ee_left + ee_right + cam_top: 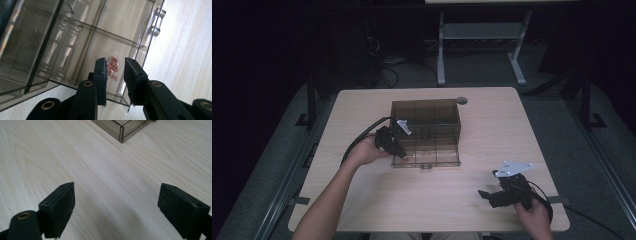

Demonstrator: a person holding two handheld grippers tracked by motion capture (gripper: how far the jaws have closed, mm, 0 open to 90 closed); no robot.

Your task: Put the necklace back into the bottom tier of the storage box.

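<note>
A: Table (362,210) first. What's on it?
B: Smoky clear organizer box (427,132), lid open, sitting mid-table toward the far edge. Dividers split it into compartments.

A: Left hand-held gripper (398,150)?
B: At the box's near-left corner, jaws pointing down into a front compartment. In the left gripper view the jaws are close together with a narrow gap, and a small cluster of pink-copper rings (113,68) lies on the compartment floor, showing in that gap. Can't tell if the pads (101,75) actually touch the rings, so can't tell if they're gripped.

A: Box latch?
B: Clear clasp (157,22) on the front wall, visible in the left gripper view.

A: Right hand-held gripper (492,192)?
B: Near the table's near-right corner, well apart from the box, low over bare wood. Jaws wide apart, released, holding nothing. In its own view one corner of the box (121,133) shows at the top.

A: Hands?
B: Left hand (364,150) behind its gripper, right hand (534,212) at the near edge.
</note>
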